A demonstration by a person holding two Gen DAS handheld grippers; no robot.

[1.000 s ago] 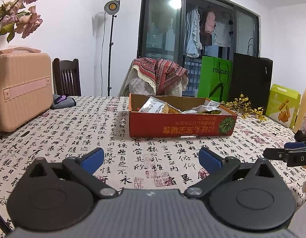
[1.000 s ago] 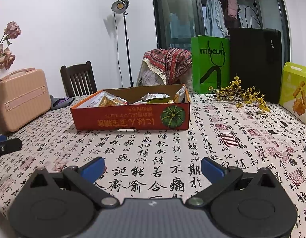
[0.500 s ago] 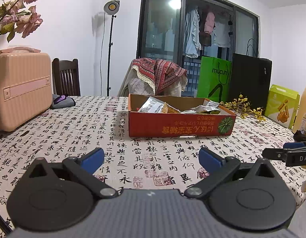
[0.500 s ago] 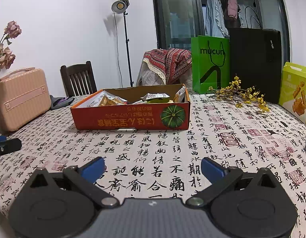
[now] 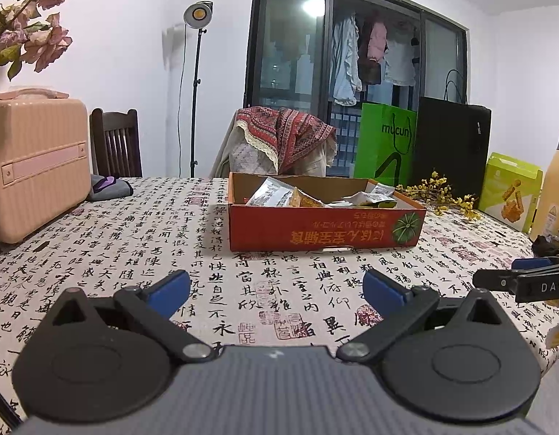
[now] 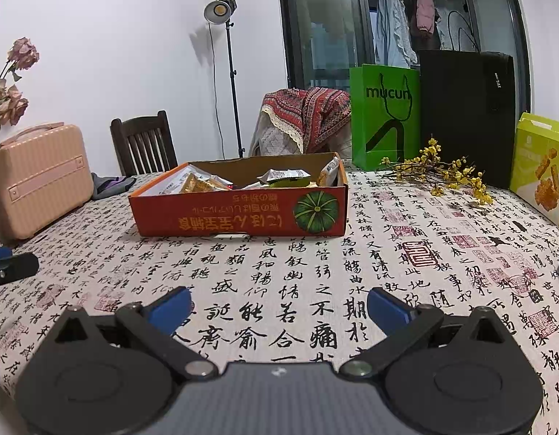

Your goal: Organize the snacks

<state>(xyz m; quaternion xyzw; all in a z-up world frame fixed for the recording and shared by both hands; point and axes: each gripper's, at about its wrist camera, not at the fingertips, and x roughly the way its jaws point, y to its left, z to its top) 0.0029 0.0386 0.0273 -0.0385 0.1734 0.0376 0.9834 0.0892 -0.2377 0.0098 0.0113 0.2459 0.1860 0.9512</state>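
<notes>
Both sets of jaws are spread wide with nothing between them: the left gripper (image 5: 275,288) and the right gripper (image 6: 279,306) just hover low over the calligraphy-print tablecloth (image 6: 315,264), well short of the box.

Honestly, barely anything has changed over the last second. The left view has drifted a hair, so the orange cardboard box (image 5: 324,230) sits slightly lower in frame than it did, and the right view looks pretty much identical to before. Neither gripper has closed or reached in. My read is that's either the pause before starting or the wrap-up after finishing, since no loose snacks are lying on the cloth that I can see.

The snack packets (image 6: 286,175) are all piled in the box near the middle of the table, a silver one and some orange ones (image 5: 279,195) leaning at the left end. There's also a lime-green snack carton (image 6: 542,170) standing at the far right by the yellow flower sprig (image 6: 439,174); whether that's meant to go in too, I can't tell.
</notes>
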